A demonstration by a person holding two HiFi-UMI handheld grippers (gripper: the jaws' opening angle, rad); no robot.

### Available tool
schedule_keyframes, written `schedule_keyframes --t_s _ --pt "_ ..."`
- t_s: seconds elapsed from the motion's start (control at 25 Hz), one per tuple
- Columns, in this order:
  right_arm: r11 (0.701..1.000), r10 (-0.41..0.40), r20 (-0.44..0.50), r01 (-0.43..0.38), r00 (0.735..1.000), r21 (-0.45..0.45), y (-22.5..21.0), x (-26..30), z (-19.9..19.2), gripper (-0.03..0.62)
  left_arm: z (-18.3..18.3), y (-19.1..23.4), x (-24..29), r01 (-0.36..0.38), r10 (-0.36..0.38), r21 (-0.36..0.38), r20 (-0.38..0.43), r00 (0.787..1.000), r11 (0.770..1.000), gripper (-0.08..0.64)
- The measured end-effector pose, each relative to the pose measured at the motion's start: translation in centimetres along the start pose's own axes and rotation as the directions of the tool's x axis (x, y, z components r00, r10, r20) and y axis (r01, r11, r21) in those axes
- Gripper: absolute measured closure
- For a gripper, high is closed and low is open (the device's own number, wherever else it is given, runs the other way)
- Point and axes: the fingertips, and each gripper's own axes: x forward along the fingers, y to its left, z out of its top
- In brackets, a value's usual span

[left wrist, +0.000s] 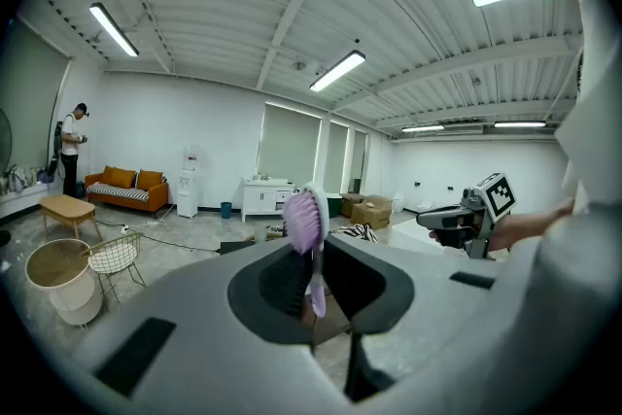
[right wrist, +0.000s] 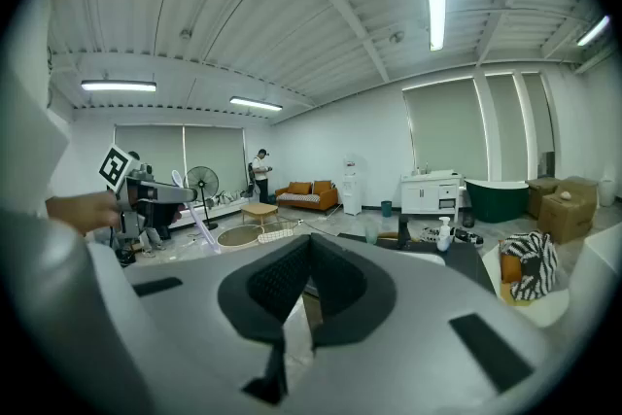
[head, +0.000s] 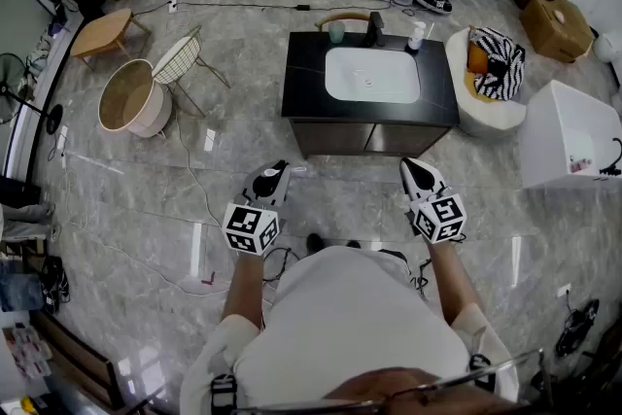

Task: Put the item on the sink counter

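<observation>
A black sink counter (head: 303, 81) with a white basin (head: 372, 75) stands ahead of me on the marble floor. Both grippers hover in front of its near side, short of it. My left gripper (head: 277, 173) (left wrist: 313, 259) is shut on a brush (left wrist: 305, 226) with purple bristles and a pale handle, which stands upright between the pads. From the right gripper view the brush (right wrist: 197, 212) shows as a thin pale stick in that gripper. My right gripper (head: 412, 169) (right wrist: 309, 259) is shut with nothing in it.
On the counter's back edge stand a cup (head: 336, 32), a faucet (head: 374, 26) and a soap bottle (head: 416, 36). A round basket (head: 129, 97) and wire chair (head: 181, 60) sit left. A seat with striped cloth (head: 494, 73) and a white box (head: 573, 133) sit right. Cables (head: 190, 180) cross the floor.
</observation>
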Motion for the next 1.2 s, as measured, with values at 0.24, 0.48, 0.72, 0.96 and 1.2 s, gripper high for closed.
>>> schedule_keyframes --t_s 0.24,0.48,0.72,0.96,1.2 --pt "1.0 -0.003 -0.007 0.003 1.0 -0.005 0.3 0.5 -0.2 0.589 -0.2 0.4 -0.1 0.003 -0.003 -0.002 -0.003 1.0 1.0 0.526" --pt "1.0 -0.015 -0.016 0.015 1.0 0.013 0.3 1.1 -0.6 0.589 -0.4 1.1 -0.1 0.006 -0.006 -0.011 -0.004 1.0 1.0 0.526" --pt "0.998 -0.037 -0.018 0.038 0.999 0.044 0.6 2.0 -0.8 0.588 -1.0 2.4 -0.3 0.015 -0.016 -0.012 -0.014 1.0 1.0 0.526" --pt "0.998 -0.046 -0.026 0.047 0.999 0.04 1.2 3.1 -1.1 0.588 -1.3 3.8 -0.1 0.029 -0.029 -0.016 -0.018 0.999 0.999 0.526" --pt "0.997 -0.056 -0.031 0.058 0.998 0.052 2.6 4.6 -1.4 0.588 -1.6 5.7 -0.1 0.051 -0.052 -0.012 -0.026 0.998 0.999 0.526"
